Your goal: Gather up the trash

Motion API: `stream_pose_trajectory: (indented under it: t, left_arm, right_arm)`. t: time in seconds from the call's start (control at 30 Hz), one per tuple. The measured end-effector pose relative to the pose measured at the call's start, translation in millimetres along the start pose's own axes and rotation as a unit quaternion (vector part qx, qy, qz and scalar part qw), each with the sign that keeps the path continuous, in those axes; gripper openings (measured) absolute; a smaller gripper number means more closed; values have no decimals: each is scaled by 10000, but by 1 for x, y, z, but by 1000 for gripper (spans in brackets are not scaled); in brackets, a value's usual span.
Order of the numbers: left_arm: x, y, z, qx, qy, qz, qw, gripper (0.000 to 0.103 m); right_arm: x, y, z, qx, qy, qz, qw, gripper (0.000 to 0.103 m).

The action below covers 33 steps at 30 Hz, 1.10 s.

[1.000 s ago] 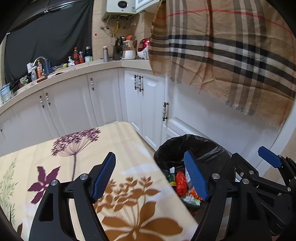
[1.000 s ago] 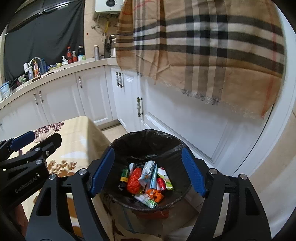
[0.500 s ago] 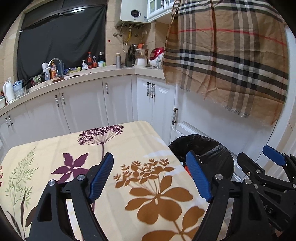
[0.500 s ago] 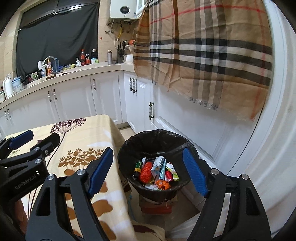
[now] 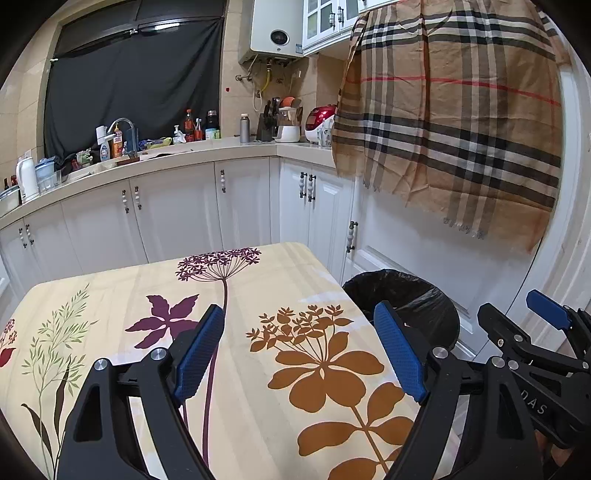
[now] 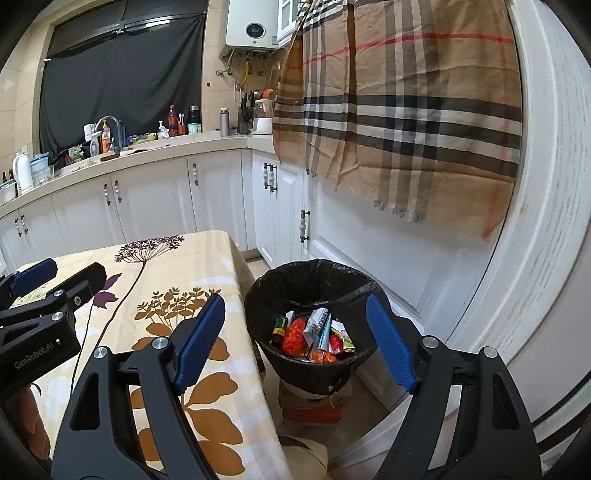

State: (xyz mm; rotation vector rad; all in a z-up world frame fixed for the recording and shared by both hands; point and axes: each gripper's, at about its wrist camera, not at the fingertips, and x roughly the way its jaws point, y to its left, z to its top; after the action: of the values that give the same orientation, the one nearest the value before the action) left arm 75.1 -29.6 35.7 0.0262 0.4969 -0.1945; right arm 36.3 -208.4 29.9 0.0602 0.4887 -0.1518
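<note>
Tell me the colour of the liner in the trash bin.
Black liner, best seen in the right wrist view.

Bare tablecloth beneath both claws; lined bin just beside table edge.

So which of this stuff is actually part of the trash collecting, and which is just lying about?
Part of the job:
- trash bin, black-lined
- wrappers and bottles inside it
- left gripper and right gripper, both empty

Just lying about:
- flowered tablecloth
- plaid scarf
- bottles by the sink
- water heater
</note>
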Motion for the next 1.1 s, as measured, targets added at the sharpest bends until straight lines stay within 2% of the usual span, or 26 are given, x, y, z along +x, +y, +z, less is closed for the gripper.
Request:
stream_pose_trajectory:
  t: [1.1]
  left_arm:
    - [-5, 4, -2, -52, -28, -8, 10000, 81]
  right_arm:
    - [-5, -2, 1, -12, -49, -37, 10000, 77]
